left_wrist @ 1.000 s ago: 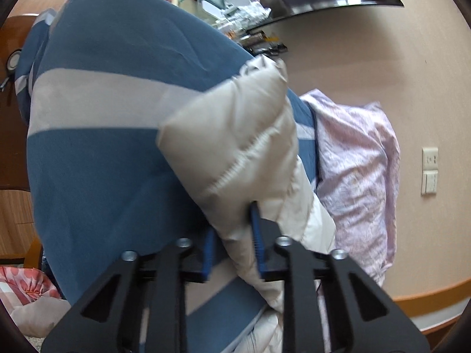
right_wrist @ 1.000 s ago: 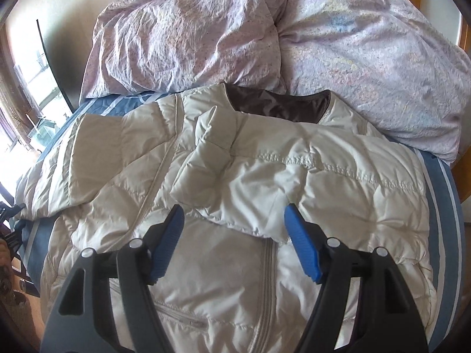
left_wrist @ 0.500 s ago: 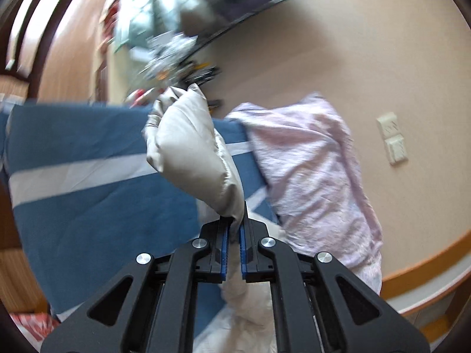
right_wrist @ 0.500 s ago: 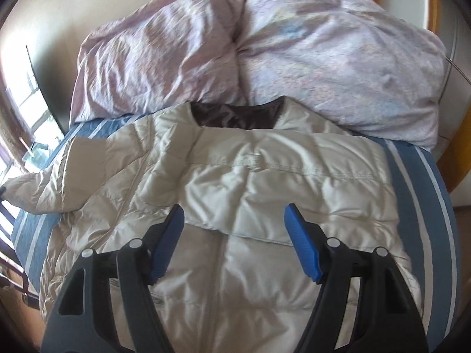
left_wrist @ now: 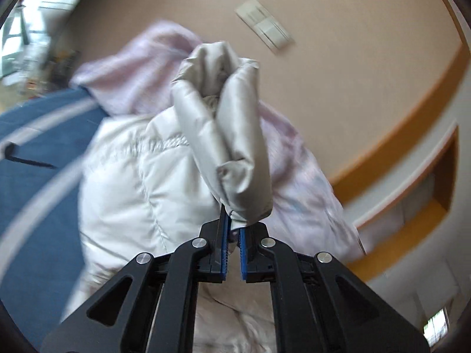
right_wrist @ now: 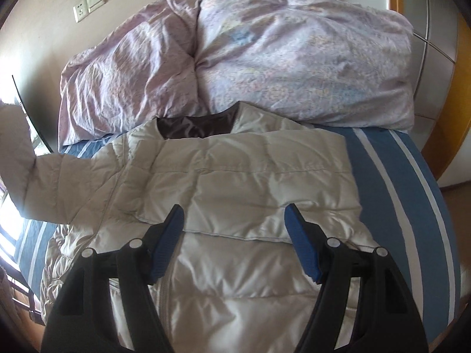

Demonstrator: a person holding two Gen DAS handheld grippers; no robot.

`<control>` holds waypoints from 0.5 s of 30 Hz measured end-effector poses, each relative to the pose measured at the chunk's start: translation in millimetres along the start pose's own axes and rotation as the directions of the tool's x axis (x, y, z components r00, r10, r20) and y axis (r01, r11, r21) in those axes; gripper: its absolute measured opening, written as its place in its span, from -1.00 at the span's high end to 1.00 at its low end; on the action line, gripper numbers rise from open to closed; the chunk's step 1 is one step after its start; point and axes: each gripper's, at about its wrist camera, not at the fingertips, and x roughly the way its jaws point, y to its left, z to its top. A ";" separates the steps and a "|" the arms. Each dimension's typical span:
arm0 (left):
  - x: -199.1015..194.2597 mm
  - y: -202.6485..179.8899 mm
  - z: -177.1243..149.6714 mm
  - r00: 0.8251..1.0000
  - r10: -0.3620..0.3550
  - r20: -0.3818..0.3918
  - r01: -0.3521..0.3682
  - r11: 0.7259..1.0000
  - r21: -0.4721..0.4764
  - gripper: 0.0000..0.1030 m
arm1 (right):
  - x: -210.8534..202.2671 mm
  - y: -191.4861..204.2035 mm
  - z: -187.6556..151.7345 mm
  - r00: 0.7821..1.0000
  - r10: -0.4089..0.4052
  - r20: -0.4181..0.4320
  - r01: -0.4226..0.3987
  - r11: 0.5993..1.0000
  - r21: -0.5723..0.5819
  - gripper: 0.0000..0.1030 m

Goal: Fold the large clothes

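Jacket [right_wrist: 235,194] lies front-up on the bed [right_wrist: 391,194], collar toward the duvet [right_wrist: 265,58], which is heaped at the far end against the wall. Dark lining shows at the neck opening. One sleeve is already folded flat across the chest, its edge running between my right fingers. The other sleeve [left_wrist: 232,135] is off the bed: my left gripper [left_wrist: 232,235] is clenched on its cuff end, blue pads pinching a thin fold of the fabric, and the puffy sleeve stands up in front of the camera, bunched at the top. In the right view the same sleeve stretches out to the left edge and rises out of frame. My right gripper [right_wrist: 235,220] is released, jaws wide apart, nothing between the pads, hovering over the lower chest near the zip. Left view is blurred. A wall switch [left_wrist: 265,23] sits above the duvet; striped blue sheet shows on both sides of the jacket.
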 end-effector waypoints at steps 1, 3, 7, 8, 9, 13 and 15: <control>7.9 -6.3 -5.2 1.000 -0.015 -0.022 0.015 1.000 0.012 0.91 | 0.2 -2.8 -0.2 1.000 -0.003 -0.002 0.003 1.000 0.004 -0.38; 27.0 -20.4 -18.6 0.995 -0.052 -0.082 0.056 0.998 0.043 0.91 | 0.8 -6.0 -1.4 1.000 -0.007 -0.004 0.007 1.000 0.009 -0.38; 63.2 -42.6 -48.8 0.974 -0.094 -0.204 0.113 0.990 0.083 0.91 | 2.9 -12.7 -3.3 1.000 -0.012 -0.006 0.012 1.000 0.009 -0.38; 73.4 -46.6 -57.0 0.967 -0.094 -0.235 0.118 0.989 0.091 0.91 | 3.1 -12.9 -3.8 1.000 -0.012 -0.007 0.012 1.000 0.010 -0.38; 84.8 -50.7 -64.9 0.959 -0.085 -0.269 0.115 0.988 0.100 0.91 | 4.3 -14.1 -4.2 1.000 -0.012 -0.008 0.012 1.000 0.012 -0.38; 127.7 -58.3 -97.2 0.919 -0.029 -0.392 0.090 0.987 0.137 0.89 | 7.8 -18.2 -6.7 1.000 -0.012 -0.017 0.013 1.000 0.025 -0.38; 149.0 -56.7 -115.8 0.887 -0.024 -0.461 0.093 0.988 0.127 0.70 | 9.9 -21.1 -7.5 1.000 -0.018 -0.023 0.019 0.999 0.028 -0.38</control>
